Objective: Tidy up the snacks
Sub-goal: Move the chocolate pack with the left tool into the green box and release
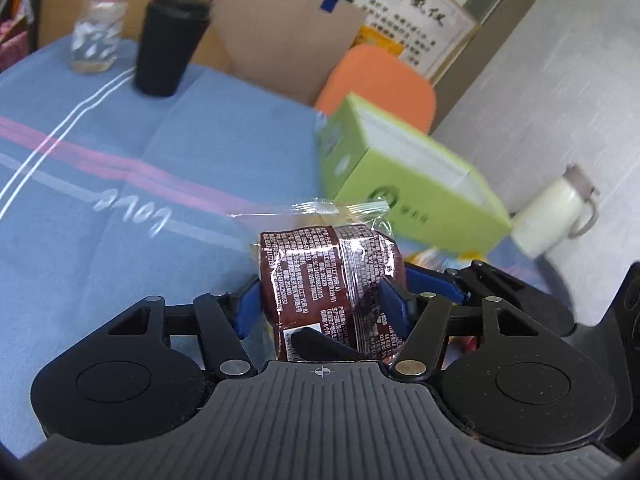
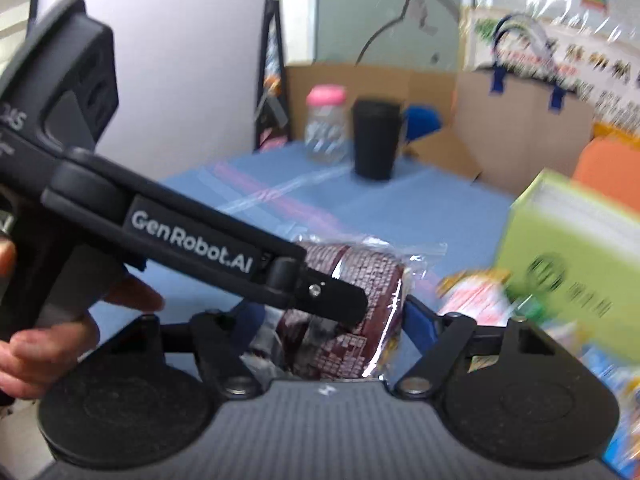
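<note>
A brown printed snack packet (image 1: 332, 280) in clear wrap stands above the blue tablecloth (image 1: 120, 168). My left gripper (image 1: 320, 292) is shut on it, blue pads pressed against its two sides. In the right wrist view the same packet (image 2: 376, 280) sits between the blue fingers of my right gripper (image 2: 336, 316), which touch its ends. The left gripper (image 2: 344, 300) reaches in from the left, one black finger laid across the packet, a hand on its handle. A blue finger (image 1: 434, 284) of the right gripper shows behind the packet.
A green box (image 1: 400, 176) lies at the table's right, with colourful snack packets (image 2: 476, 292) beside it. A black cup (image 1: 168, 44) and a pink-lidded jar (image 1: 100, 24) stand at the back. A white mug (image 1: 552, 216), a paper bag (image 1: 280, 32) and an orange chair (image 1: 380, 76) lie beyond.
</note>
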`<state>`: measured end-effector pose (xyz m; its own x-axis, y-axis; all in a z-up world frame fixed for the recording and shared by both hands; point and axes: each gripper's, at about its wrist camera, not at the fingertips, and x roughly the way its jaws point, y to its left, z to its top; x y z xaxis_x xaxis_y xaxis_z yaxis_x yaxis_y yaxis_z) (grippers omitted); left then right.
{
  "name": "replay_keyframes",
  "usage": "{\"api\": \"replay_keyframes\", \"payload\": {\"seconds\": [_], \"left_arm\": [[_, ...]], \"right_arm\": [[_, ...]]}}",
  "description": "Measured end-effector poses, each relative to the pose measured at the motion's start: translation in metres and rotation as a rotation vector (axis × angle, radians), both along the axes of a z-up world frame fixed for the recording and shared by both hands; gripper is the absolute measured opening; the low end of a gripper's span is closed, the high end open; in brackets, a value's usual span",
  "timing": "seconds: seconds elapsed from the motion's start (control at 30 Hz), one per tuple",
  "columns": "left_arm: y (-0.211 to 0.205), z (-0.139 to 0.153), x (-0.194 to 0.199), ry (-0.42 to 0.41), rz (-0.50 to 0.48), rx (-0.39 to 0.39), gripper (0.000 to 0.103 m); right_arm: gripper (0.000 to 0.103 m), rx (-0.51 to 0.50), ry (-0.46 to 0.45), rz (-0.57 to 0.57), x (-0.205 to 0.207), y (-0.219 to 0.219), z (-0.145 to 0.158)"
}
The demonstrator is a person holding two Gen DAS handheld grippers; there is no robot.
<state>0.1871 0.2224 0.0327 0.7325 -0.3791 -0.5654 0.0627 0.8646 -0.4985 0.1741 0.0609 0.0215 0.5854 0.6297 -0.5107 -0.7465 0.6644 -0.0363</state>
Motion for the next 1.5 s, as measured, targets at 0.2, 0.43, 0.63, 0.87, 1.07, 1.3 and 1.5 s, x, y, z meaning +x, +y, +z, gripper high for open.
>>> {"api": "replay_keyframes", "payload": {"seconds": [0.2, 0.43, 0.63, 0.87, 1.07, 1.3, 1.5], "left_arm": [[-0.035, 0.058, 0.091, -0.113, -0.051, 0.030, 0.046], [-0.076, 0.083, 0.197, -0.107, -0.102, 0.098, 0.047], [-0.087, 0.049, 0.246, -0.043, -0.106, 0.109, 0.061], [-0.072, 0.057, 0.222, -0.126, -0.037, 0.099, 0.077], [-0.073, 0.070, 0.158, -0.193, -0.056, 0.071, 0.085], [-0.090, 0.043, 0.080, -0.141, -0.101, 0.060, 0.086], [-0.094, 0.001, 0.003, -0.042, -0.080, 0.124, 0.084]], "right_arm": [[0.084, 0.011, -0.128, -0.108, 0.062, -0.032, 0.049], [0.085, 0.013, -0.096, -0.198, 0.161, -0.064, 0.080], [0.085, -0.006, 0.070, -0.218, 0.222, -0.072, 0.046], [0.092, 0.055, 0.051, -0.257, 0.214, -0.099, 0.049], [0.093, 0.095, -0.089, -0.265, 0.153, -0.134, 0.079], [0.093, 0.096, -0.105, -0.302, 0.056, -0.178, 0.056], [0.093, 0.075, -0.024, -0.414, -0.024, -0.213, 0.012]]}}
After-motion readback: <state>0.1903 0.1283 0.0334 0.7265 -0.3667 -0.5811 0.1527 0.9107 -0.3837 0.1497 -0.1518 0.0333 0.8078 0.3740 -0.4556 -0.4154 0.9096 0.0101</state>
